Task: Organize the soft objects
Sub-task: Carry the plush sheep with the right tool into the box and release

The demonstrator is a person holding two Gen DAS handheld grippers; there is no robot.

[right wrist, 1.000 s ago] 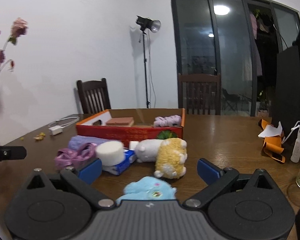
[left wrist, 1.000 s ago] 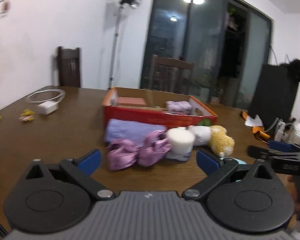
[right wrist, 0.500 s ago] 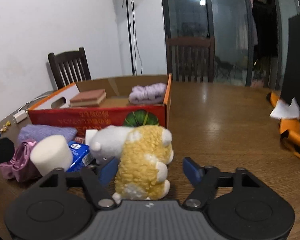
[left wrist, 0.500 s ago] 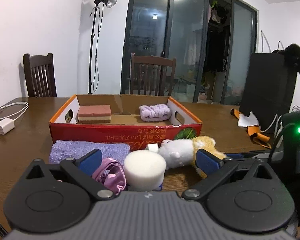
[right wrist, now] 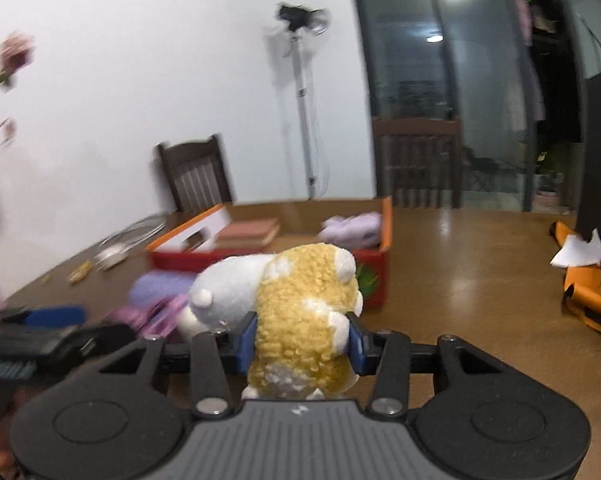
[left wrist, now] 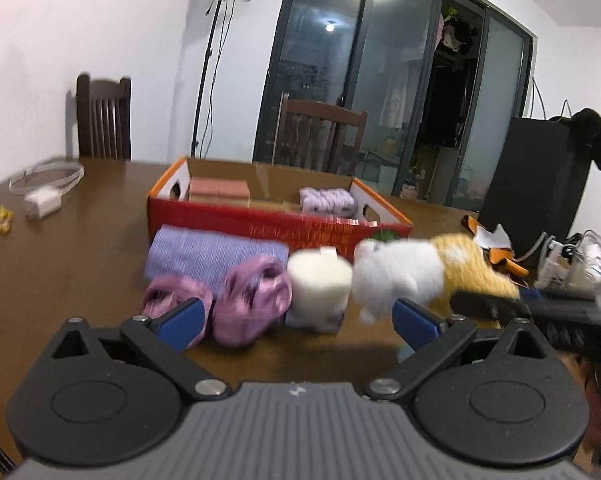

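Note:
My right gripper (right wrist: 300, 340) is shut on a yellow and white plush toy (right wrist: 304, 312) and holds it above the table; the toy also shows in the left wrist view (left wrist: 420, 276). My left gripper (left wrist: 296, 320) is open and empty, facing a pink satin scrunchie (left wrist: 244, 300), a white sponge cylinder (left wrist: 318, 284) and a folded lavender cloth (left wrist: 212, 256) on the table. Behind them stands a red cardboard box (left wrist: 260, 220) holding a pink-brown sponge block (left wrist: 218, 190) and a lavender scrunchie (left wrist: 328, 200).
A charger with a white cable (left wrist: 44, 196) lies at the table's far left. Orange and white scraps (right wrist: 584, 272) lie at the right. Wooden chairs (left wrist: 320, 136) and a light stand (left wrist: 212, 80) stand behind the table. The right gripper's arm (left wrist: 540, 308) reaches in from the right.
My right gripper closed on the plush toy and lifted it off the table. My left gripper pulled back and turned a little left, staying open.

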